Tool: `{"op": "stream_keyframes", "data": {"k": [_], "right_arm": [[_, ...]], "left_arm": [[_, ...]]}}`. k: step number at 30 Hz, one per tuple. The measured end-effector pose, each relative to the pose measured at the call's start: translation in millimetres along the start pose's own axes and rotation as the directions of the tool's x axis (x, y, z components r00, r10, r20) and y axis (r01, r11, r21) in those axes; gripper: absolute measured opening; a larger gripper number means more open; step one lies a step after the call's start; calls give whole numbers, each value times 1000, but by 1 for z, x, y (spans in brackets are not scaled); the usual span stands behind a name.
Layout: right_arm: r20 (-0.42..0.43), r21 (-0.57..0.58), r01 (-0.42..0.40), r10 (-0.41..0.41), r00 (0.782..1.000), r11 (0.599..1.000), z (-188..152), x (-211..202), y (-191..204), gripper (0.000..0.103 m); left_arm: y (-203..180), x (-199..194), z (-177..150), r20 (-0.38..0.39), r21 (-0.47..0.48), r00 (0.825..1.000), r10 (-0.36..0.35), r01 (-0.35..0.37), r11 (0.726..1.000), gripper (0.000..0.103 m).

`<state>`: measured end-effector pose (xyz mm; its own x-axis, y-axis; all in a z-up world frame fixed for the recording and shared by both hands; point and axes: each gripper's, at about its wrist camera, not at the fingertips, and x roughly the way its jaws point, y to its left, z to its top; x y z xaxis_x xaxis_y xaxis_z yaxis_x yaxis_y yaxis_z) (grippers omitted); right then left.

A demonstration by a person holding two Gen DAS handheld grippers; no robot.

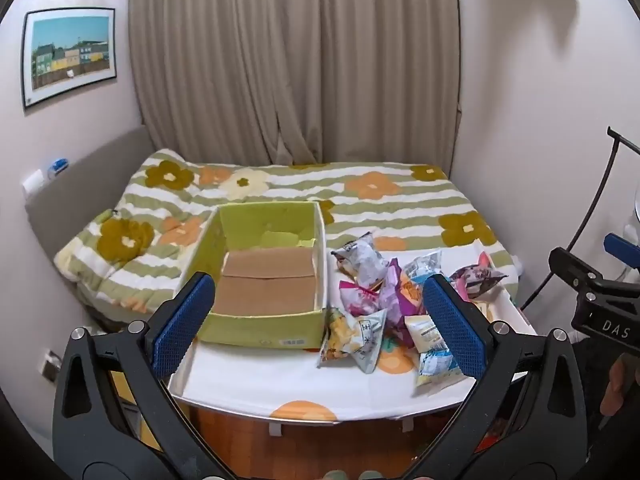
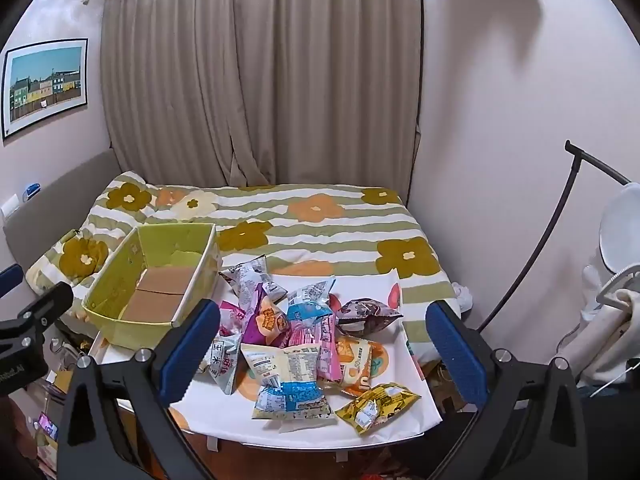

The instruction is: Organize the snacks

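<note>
Beige curtain (image 1: pixel 296 60) covers the far wall; framed picture of coloured houses (image 1: pixel 68 54) hangs to its left. Below, a bed (image 2: pixel 320 216) with a green-and-white striped, flower-print cover. Against the bed's near edge stands a small tabletop (image 2: pixel 404 404) under a white cloth with orange shapes. Green cardboard box (image 1: pixel 264 264) sits on the tabletop's left part, open-topped, only its brown floor flaps showing inside. Just right of the box, a loose heap of snack packets (image 2: pixel 296 332), overlapping one another, none in the box; a yellow packet (image 2: pixel 376 402) lies at the heap's near right edge, a blue-and-white packet (image 2: pixel 290 396) just beside it. Left hand-held gripper (image 1: pixel 320 328) hovers short of the tabletop, blue pads spread wide, nothing between them. Right hand-held gripper (image 2: pixel 324 352) likewise spread wide and empty, angled down toward the heap.
</note>
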<state>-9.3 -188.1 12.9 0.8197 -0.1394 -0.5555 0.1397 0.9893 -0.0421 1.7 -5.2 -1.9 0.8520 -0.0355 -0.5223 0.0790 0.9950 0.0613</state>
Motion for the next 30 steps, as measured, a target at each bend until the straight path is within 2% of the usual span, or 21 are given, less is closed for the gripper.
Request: {"op": "stream_keyframes", "data": {"k": [1,2,15,18,30], "right_arm": [[1,-4,3,-3,1000,1000,-1,0,-3,103],[-24,-13,6,-6,1000,1000,0,2,-3,103],[-20,-30,11,-12,1000,999,1,-1,25,102],[-33,-14,4,-4,999,1000,1,6,8,102],[-35,-3,-4,3,999,1000,0,11,7,102]], "left_arm": [[8,-8,-3,21,-39,1000,-15,16,999,103],[8,-9,-4,22,-35,1000,-13,14,999,103],[18,6,1,-18,-38,999,-32,32,999,103],[13,8,1,-22,-34,999,-29,29,999,103],[12,11,3,-24,-32,999,-25,24,999,103]]}}
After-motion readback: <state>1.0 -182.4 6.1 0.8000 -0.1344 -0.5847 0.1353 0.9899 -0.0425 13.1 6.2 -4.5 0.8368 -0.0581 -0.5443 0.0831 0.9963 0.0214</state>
